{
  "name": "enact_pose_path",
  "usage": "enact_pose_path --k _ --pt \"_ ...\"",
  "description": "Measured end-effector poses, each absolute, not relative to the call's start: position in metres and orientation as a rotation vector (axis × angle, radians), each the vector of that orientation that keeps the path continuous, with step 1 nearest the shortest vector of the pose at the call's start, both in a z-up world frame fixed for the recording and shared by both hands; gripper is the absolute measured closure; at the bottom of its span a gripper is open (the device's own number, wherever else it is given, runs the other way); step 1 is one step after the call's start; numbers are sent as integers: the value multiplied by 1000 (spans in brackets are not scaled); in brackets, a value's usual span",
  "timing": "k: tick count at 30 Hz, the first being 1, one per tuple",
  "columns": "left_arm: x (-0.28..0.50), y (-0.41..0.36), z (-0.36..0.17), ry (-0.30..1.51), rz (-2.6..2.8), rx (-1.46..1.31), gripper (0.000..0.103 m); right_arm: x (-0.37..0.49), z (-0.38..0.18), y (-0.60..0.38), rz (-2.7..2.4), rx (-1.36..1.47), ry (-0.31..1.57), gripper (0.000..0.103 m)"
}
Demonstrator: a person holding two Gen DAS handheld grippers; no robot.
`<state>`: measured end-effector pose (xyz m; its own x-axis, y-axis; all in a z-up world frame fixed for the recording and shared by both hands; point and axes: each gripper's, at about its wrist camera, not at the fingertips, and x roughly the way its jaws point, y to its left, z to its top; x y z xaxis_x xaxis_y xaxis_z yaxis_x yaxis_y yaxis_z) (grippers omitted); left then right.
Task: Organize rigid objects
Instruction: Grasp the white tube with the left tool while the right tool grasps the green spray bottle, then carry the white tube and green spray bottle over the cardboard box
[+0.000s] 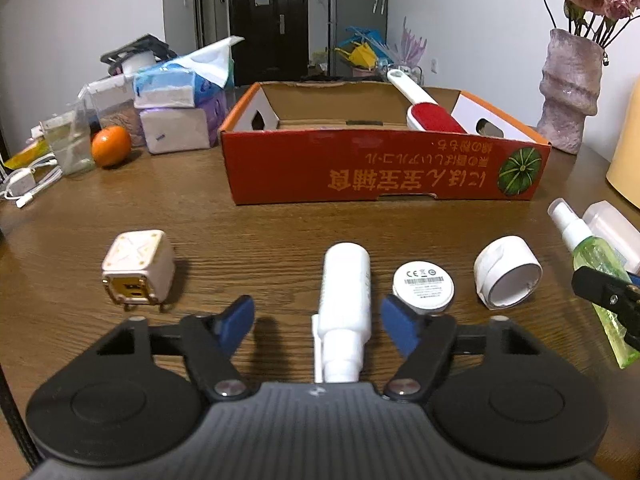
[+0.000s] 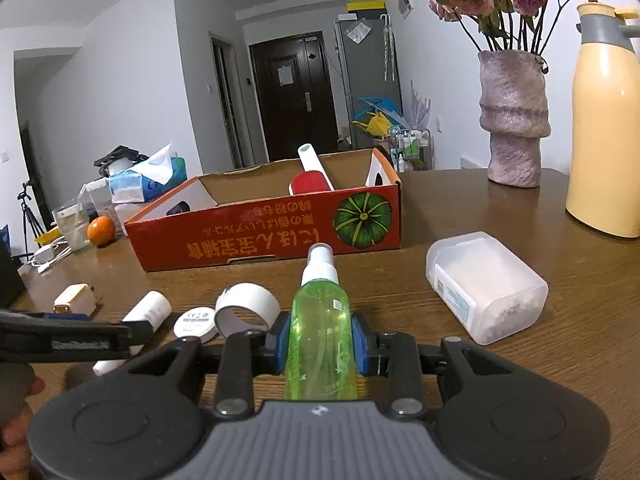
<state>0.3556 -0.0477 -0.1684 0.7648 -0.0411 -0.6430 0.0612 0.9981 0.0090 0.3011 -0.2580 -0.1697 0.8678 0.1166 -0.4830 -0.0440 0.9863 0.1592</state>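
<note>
My left gripper is open, its blue pads on either side of a white bottle that lies on the wooden table. My right gripper is shut on a green spray bottle, which also shows in the left wrist view. An open red cardboard box stands behind, with a red and white lint brush leaning inside. A white cube charger, a round white disc and a white tape roll lie in a row beside the white bottle.
A clear plastic box lies right of the spray bottle. A pink vase with roses and a yellow jug stand at the right. An orange, a glass, tissue packs and cables crowd the far left.
</note>
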Motion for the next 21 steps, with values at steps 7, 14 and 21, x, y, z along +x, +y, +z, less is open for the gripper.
enact_pose_path --k 7,14,21 --pt "357 -53 -171 708 -118 28 72 299 -168 -252 81 152 500 73" --pt "352 -56 -165 686 -155 32 75 297 -166 -246 80 158 479 73" --pt "344 -53 -154 650 -169 21 75 297 -164 -244 76 172 466 73"
